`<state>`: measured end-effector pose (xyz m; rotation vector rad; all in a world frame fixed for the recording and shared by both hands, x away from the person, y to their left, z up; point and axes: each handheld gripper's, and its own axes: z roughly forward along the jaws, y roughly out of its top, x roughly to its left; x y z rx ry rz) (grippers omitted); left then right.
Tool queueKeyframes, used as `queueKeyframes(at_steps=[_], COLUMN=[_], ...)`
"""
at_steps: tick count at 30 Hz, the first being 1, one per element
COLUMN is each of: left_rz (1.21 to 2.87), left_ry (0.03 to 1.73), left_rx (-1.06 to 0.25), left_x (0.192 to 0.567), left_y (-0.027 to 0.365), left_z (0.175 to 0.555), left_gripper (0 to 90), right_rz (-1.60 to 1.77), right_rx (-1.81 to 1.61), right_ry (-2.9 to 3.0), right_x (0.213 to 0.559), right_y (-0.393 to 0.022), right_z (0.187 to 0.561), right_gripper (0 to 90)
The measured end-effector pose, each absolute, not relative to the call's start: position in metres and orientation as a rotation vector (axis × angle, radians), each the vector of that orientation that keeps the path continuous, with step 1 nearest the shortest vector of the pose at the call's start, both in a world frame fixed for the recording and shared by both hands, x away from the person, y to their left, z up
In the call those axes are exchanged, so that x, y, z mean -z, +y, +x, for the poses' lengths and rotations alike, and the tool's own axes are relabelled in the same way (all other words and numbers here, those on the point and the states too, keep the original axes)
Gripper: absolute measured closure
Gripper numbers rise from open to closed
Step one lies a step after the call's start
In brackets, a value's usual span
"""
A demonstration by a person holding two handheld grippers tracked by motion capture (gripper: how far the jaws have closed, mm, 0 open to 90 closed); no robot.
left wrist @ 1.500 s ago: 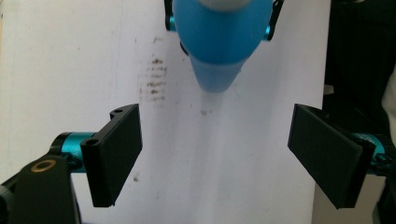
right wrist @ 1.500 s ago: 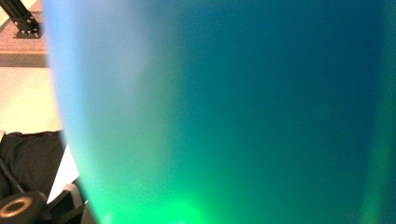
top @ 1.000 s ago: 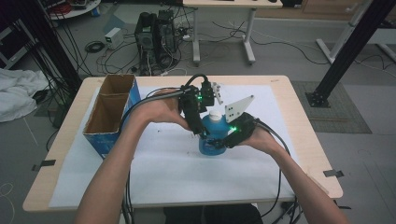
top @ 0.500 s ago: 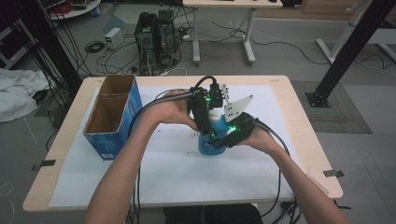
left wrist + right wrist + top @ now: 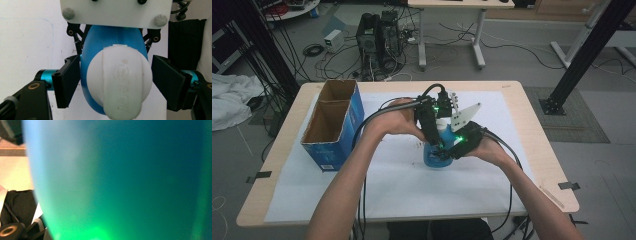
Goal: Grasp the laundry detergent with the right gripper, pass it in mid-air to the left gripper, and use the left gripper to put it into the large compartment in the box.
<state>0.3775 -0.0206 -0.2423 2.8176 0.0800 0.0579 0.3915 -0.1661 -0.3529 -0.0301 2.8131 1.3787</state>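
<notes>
Blue bottle (image 5: 432, 155) stands upright, its cap (image 5: 121, 80) white and ribbed.

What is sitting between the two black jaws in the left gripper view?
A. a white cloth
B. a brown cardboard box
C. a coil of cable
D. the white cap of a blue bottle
D: the white cap of the blue bottle sits between the left gripper's jaws.

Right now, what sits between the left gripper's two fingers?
The blue bottle's white cap sits between the left gripper's fingers, which have just been closing; small gaps remain each side in the left gripper view.
</notes>
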Motion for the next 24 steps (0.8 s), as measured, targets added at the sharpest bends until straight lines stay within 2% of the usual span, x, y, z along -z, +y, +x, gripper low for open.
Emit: queueKeyframes(at_steps=[5, 24], left_rz=[2.808, 2.834], left_ry=[0.126, 0.123], left_rx=[-0.055, -0.062], left_x=[0.2467, 0.2519], left_y=[-0.0213, -0.0242], left_z=[0.3763, 0.3776], left_gripper=[24.8, 31.5], right_rz=[-0.019, 0.03], right_rx=[-1.379, -1.39], right_ry=[2.819, 2.832], right_x=[0.3538, 0.3562], right_y=[-0.1652, -0.1622], right_z=[0.3914, 0.3898], right_gripper=[43.6, 43.6])
